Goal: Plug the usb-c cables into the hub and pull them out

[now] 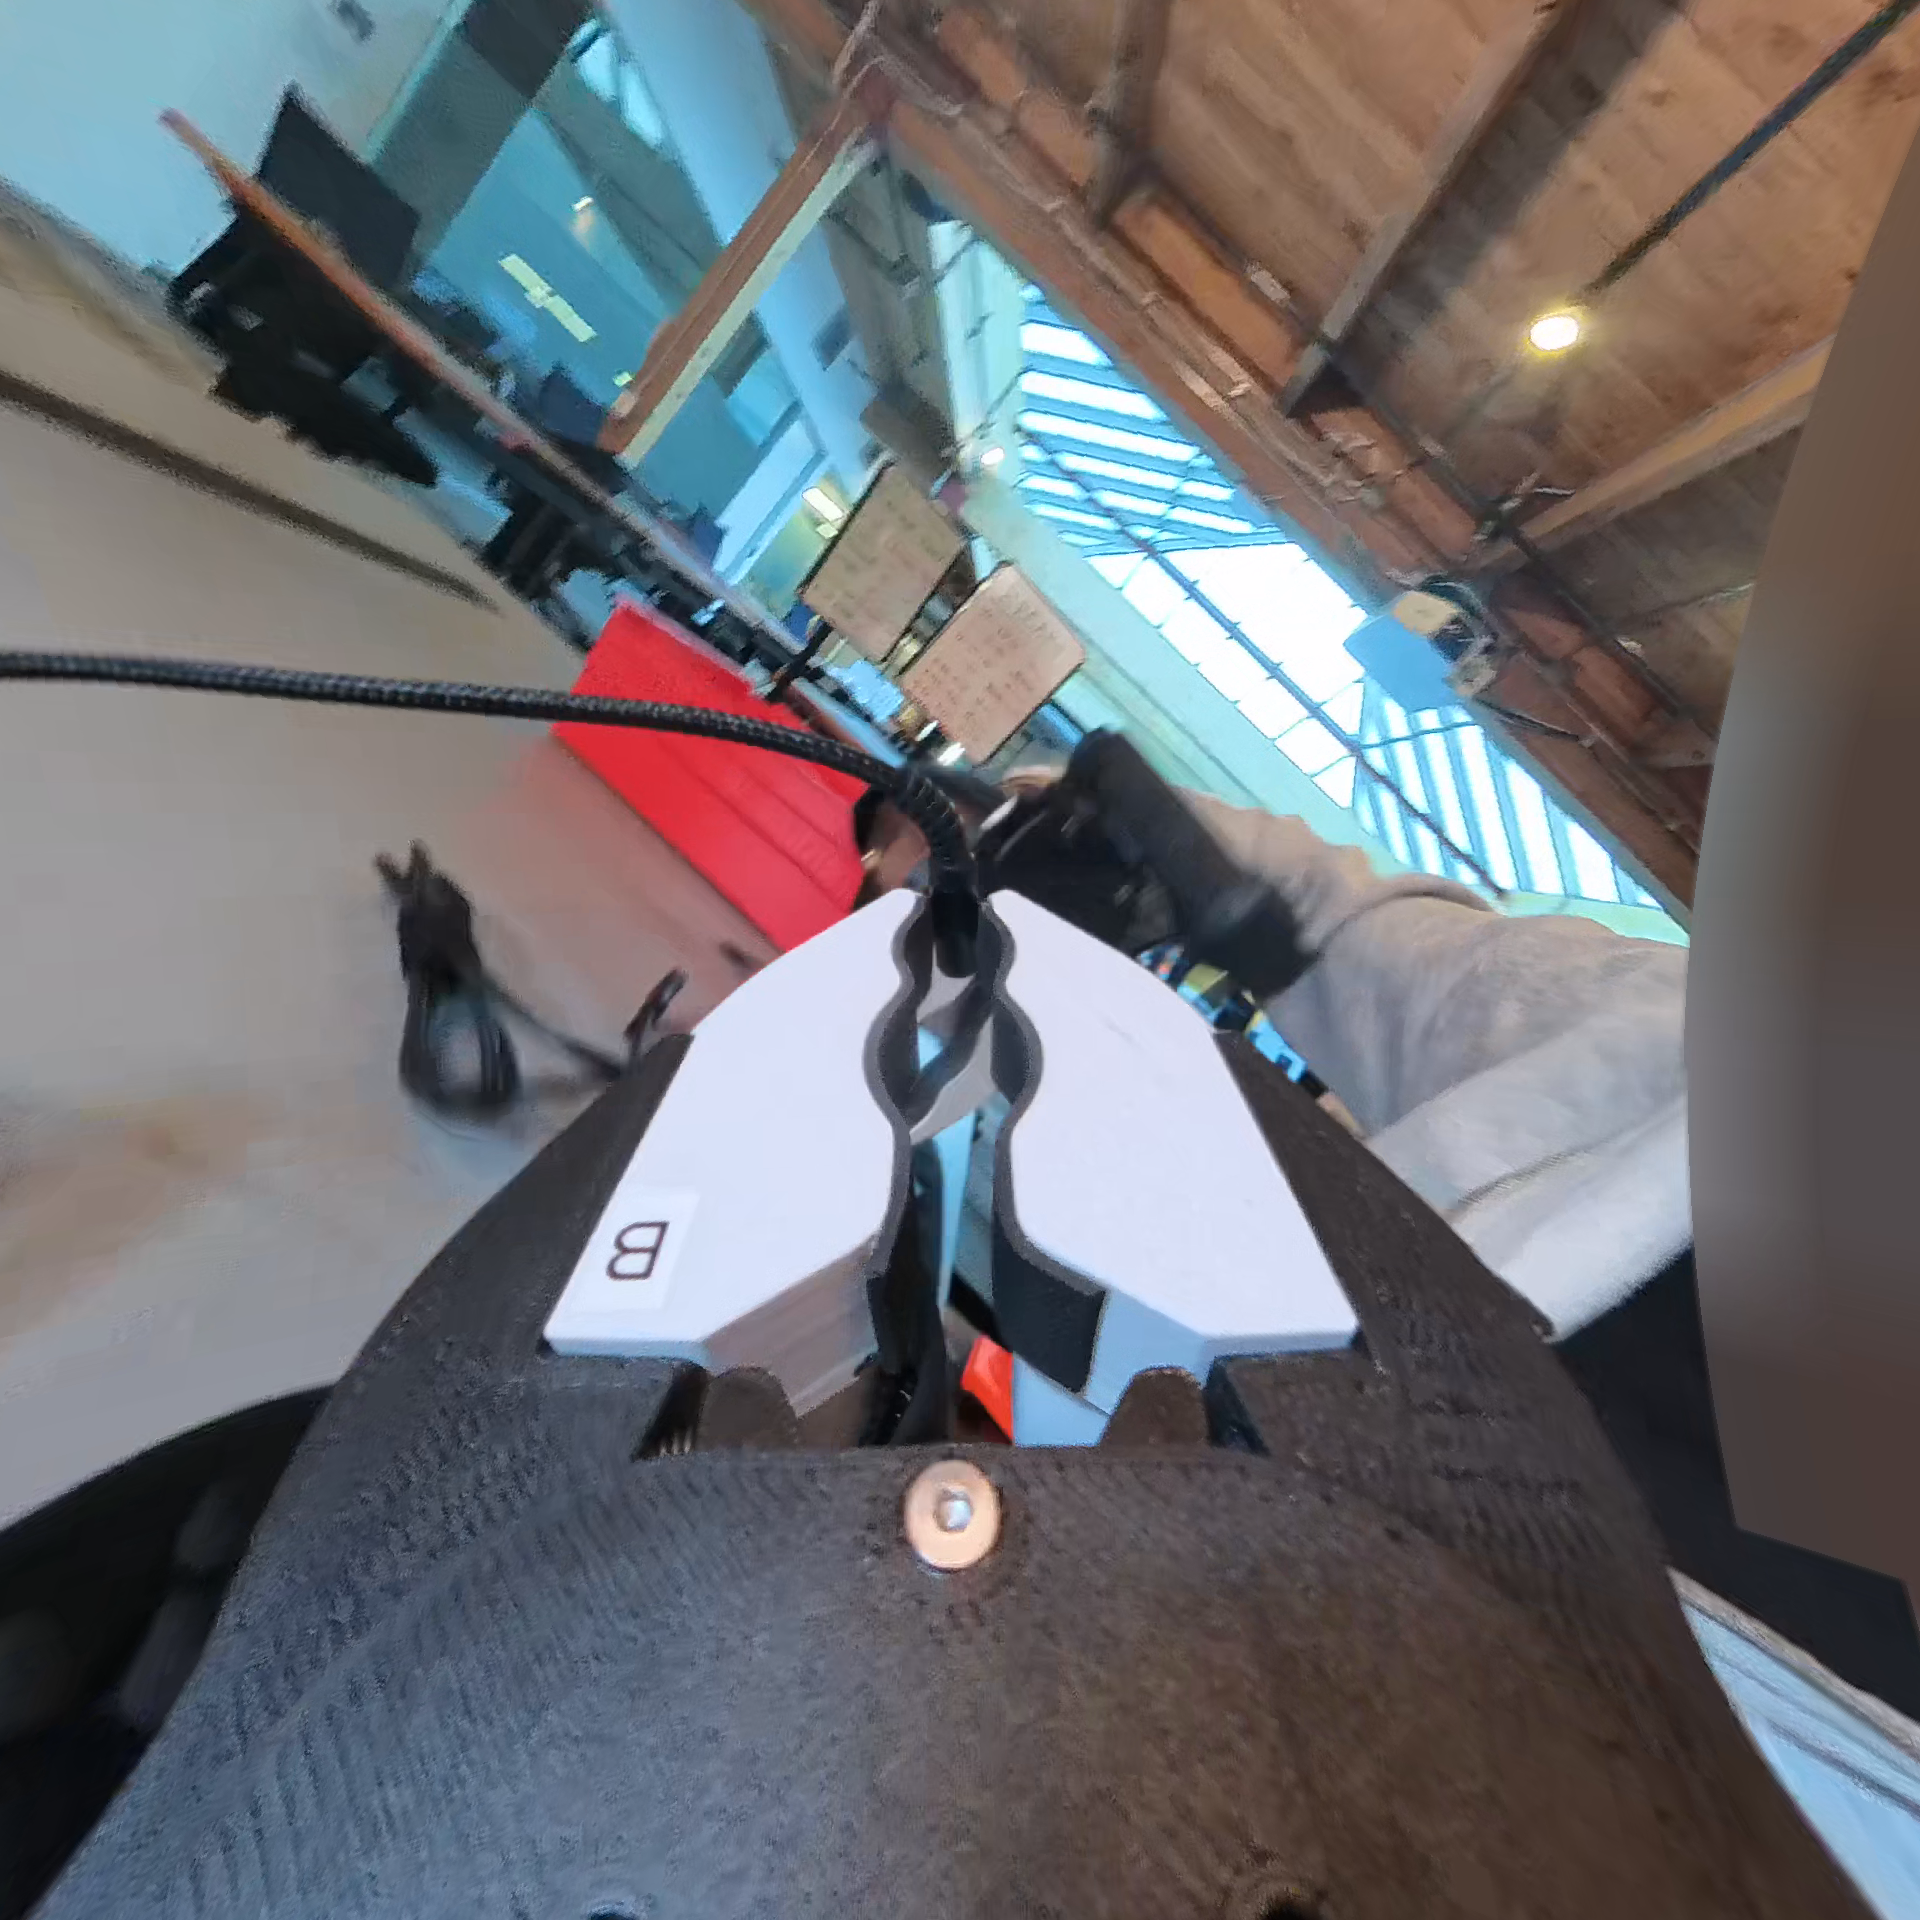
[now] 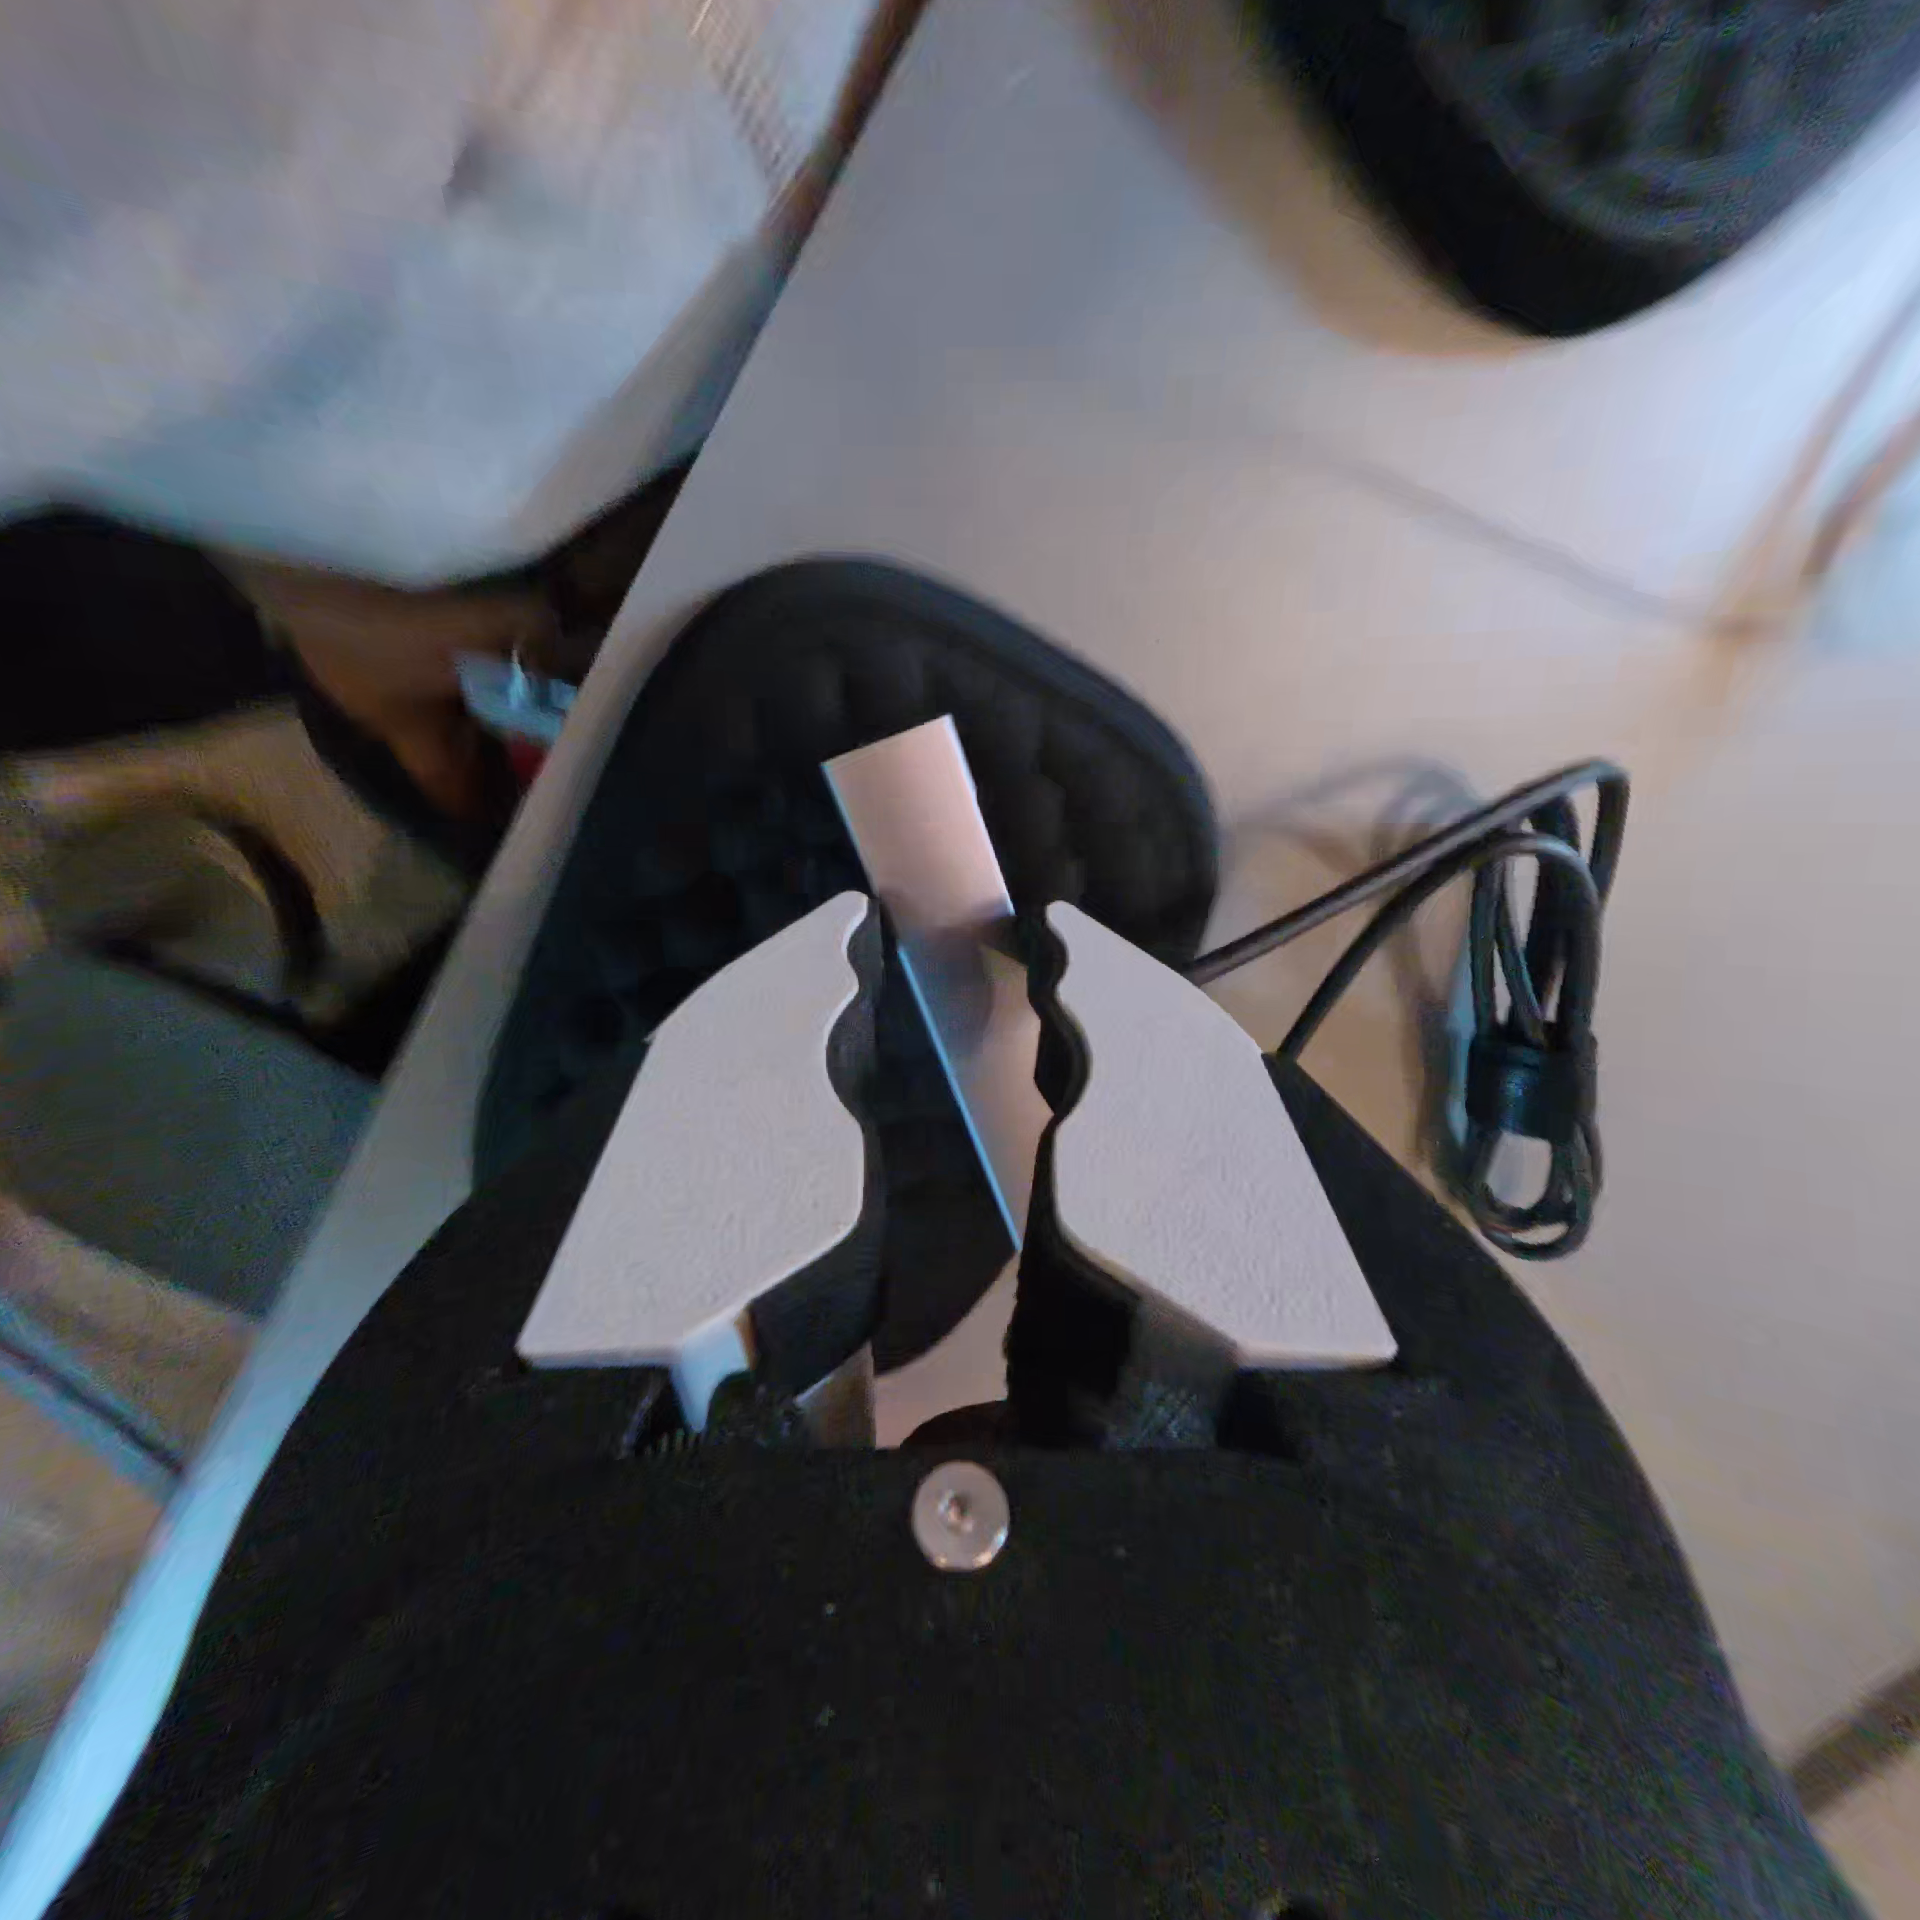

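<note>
Over on the left side, the left gripper point(image 1: 951, 940) has its white fingers point(image 1: 774, 1122) clamped down on the braided black usb-c cable point(image 1: 416, 694), right at the plug end, with only a thin wavy gap between them. The cord arcs off to the left, up in the air, not lying on the surface point(image 1: 208, 935). It looks light and floppy, so grabbing the cord itself would just let it bend; the stiff plug housing is the spot to hold, and that's pretty much where it's pinched. Whether the silvery bit just behind the plug between the fingers is the hub, I honestly can't tell.

A bundled black cable point(image 1: 452, 1023) sits on the surface further left, blurry in the left wrist view.

Moving right, the right gripper point(image 2: 961, 914) is closed on the hub point(image 2: 920, 821), a slim flat silver bar that sticks out past the fingertips point(image 2: 831, 940), tilted. It looks rigid, smooth metal, probably a bit slippery, so squeezing its flat faces like this seems sensible. Under it is a black mesh pad point(image 2: 1091, 727) near the surface's edge, and the tied-up spare cable lies to the right of it. Ports aren't visible from here.
</note>
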